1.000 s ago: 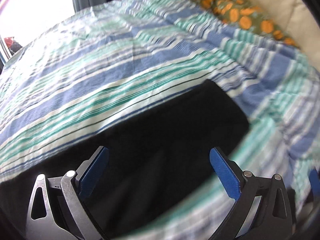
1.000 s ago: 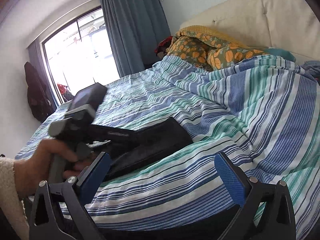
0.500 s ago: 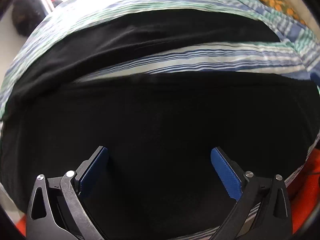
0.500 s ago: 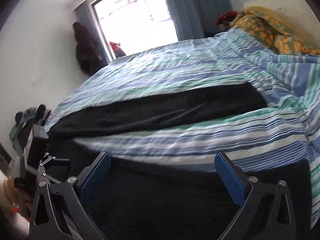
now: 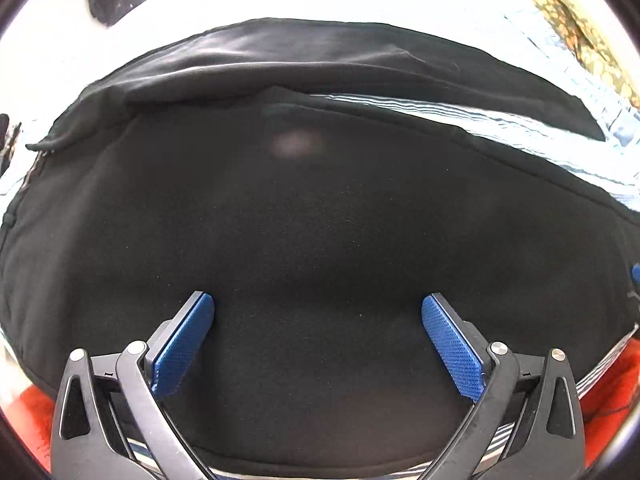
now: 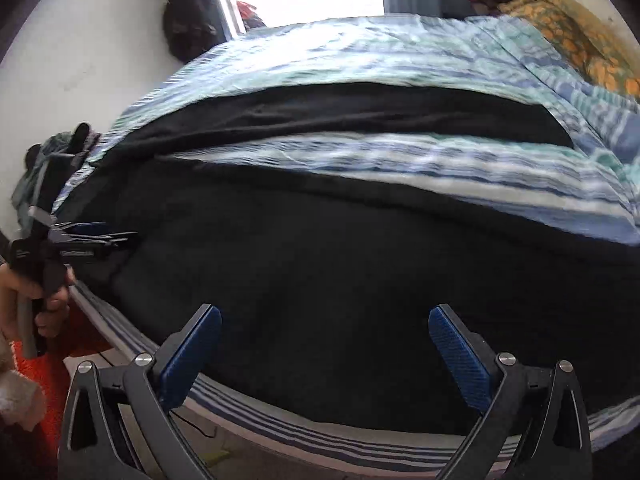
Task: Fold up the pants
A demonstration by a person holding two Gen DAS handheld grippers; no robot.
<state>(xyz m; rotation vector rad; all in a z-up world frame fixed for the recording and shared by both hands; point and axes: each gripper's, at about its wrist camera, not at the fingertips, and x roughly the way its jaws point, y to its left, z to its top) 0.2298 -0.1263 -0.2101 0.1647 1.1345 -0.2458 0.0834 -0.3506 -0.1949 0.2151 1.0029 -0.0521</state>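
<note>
While both claws hang spread over the near edge of the bed, we hold nothing yet: our left gripper point(image 5: 318, 344) has its blue pads point(image 5: 182, 350) wide apart above the black pants point(image 5: 320, 216), and our right gripper point(image 6: 324, 354) stands just as wide over the same dark cloth. The pants lie flat on the striped bedspread point(image 6: 400, 164), one leg close under us along the bed's edge, the other leg farther back, with a band of stripes showing between them. We judge the main risk to be pinching the bedspread together with the pants, since the cloth lies tight against it, or catching only the top layer so the leg sags and twists when lifted. The right wrist view shows what the left cannot: the person's hand point(image 6: 24, 300) gripping the left tool at the pants' end, the window and a floral pillow point(image 6: 580, 36) beyond. The left view is washed out past the far leg.
</note>
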